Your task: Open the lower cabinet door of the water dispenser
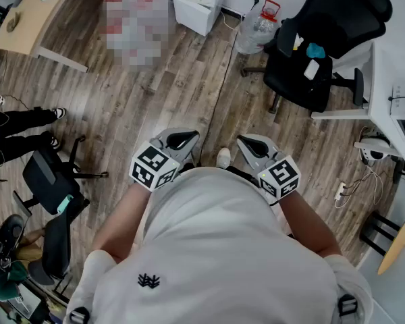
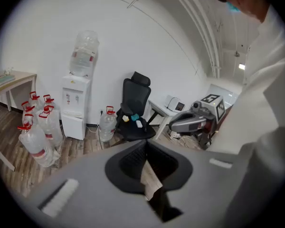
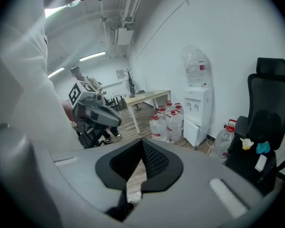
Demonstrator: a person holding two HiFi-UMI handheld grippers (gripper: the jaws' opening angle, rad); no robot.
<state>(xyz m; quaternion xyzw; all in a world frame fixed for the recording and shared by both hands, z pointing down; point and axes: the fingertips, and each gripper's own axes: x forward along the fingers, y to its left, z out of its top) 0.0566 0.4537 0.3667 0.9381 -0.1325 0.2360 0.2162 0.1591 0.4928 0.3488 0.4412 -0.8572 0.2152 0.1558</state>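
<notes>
**Both grippers held shut and empty, well away from the water dispenser**

The person stood on the wooden floor (image 1: 155, 93) with both grippers held close in front of a white shirt (image 1: 223, 248), side by side and angled a little downward. The left gripper (image 1: 182, 139) had its jaws closed together with nothing between them; in the left gripper view the black pads (image 2: 133, 158) met at their tips, with only floor showing behind. The right gripper (image 1: 251, 142) was the same, its jaws together and empty.

The water dispenser (image 2: 76, 106) stood against the white wall, well apart from both grippers, at the top edge of the head view. An upturned clear bottle (image 2: 83, 53) sat on top of it. Its lower cabinet door (image 2: 73, 126) looked closed, flush with the white body, and neither gripper touched it.

A cluster of red-capped water jugs (image 2: 38, 127) stood on the floor to one side of the dispenser, near a wooden desk (image 1: 34, 12). A single jug (image 2: 107, 125) stood just beside the dispenser on its other side, between it and a black office chair (image 2: 135, 110). A few small items, yellow, teal and white, lay on the chair seat. A white table (image 1: 391, 66) stood beyond the chair
</notes>
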